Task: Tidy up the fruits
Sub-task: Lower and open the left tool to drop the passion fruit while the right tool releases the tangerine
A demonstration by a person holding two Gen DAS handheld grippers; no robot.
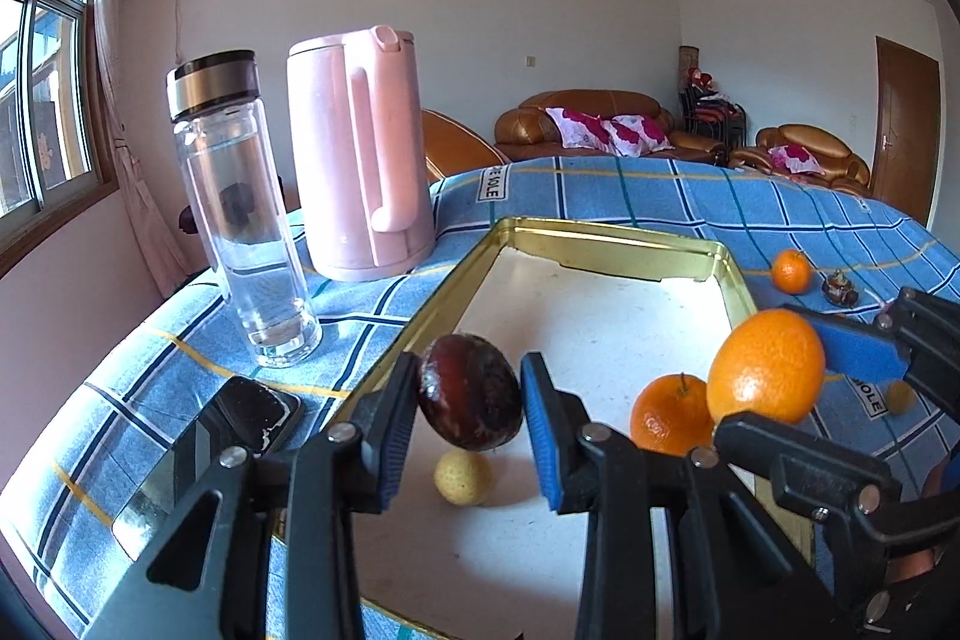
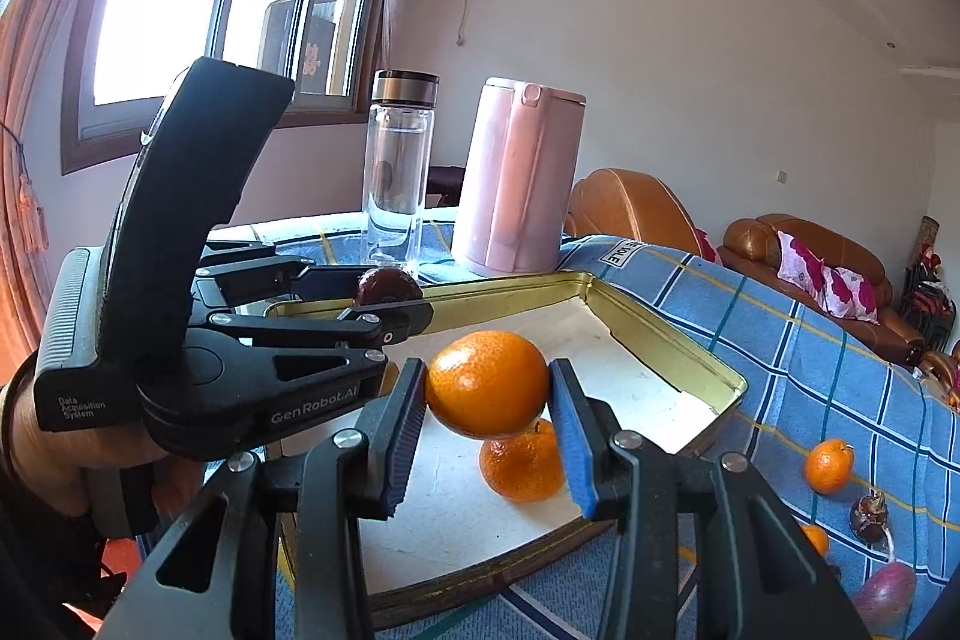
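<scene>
Nearest to me, the left gripper (image 1: 471,403) is closed on a dark purple fruit (image 1: 468,391), its two blue pads pressing the fruit from both sides, and it hangs over the near part of the tray (image 1: 600,235). Beside it the right gripper (image 2: 487,388) is holding an orange (image 2: 487,382) in the same way, also in the air over the white bottom of the tray. A hand (image 2: 42,436) carries the left tool.

I think the step now is to put both fruits down inside the tray. To do it well, each fruit should go low, close to the tray bottom, before the pads let go, because round fruit will roll if it drops. Under the dark fruit lies a small yellow fruit (image 1: 462,477), and under the orange lies a second orange (image 2: 523,466), so it is better to choose a free place a little beside them. The two tools are near each other, so release one after the other.

Farther away, outside the tray, a small orange (image 2: 828,466), a dark bulb-like fruit (image 2: 869,517) and a purple fruit (image 2: 885,592) are waiting on the blue checked cloth (image 2: 810,328). Behind the tray stand a glass bottle (image 1: 240,220) and a pink kettle (image 1: 360,154)
</scene>
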